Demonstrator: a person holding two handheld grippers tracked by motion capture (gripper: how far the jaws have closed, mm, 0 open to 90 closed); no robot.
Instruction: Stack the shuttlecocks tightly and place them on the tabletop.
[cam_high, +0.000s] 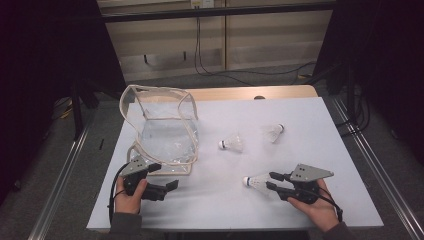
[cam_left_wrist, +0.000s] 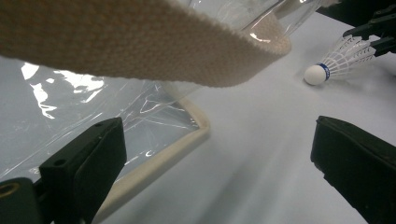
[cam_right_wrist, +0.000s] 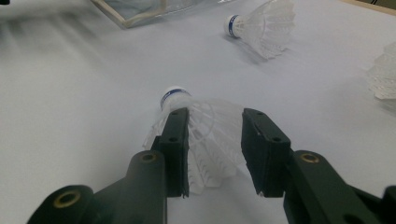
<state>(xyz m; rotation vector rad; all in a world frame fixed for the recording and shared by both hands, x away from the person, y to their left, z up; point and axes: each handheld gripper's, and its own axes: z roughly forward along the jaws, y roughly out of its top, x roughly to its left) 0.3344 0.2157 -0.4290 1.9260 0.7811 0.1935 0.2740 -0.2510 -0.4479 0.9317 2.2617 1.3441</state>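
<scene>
Between the two black jaws of the right gripper lies a white shuttlecock, its feather skirt caught from both sides and its blue-banded cork nose pointing away from the hand; the jaws stand closed in on the skirt, touching it. In the high view this shuttlecock rests on the white table, off the clear bag's front right corner. Three shuttlecocks can be counted in all: the held one, a second lying just right of the clear bag, and a third farther right of the bag. The bag stands open-topped, edged with beige webbing, one strap of which hangs across the left gripper view. The left gripper sits in front of the bag, near its front edge, with its jaws wide apart and holding nothing, the tabletop showing between them.
</scene>
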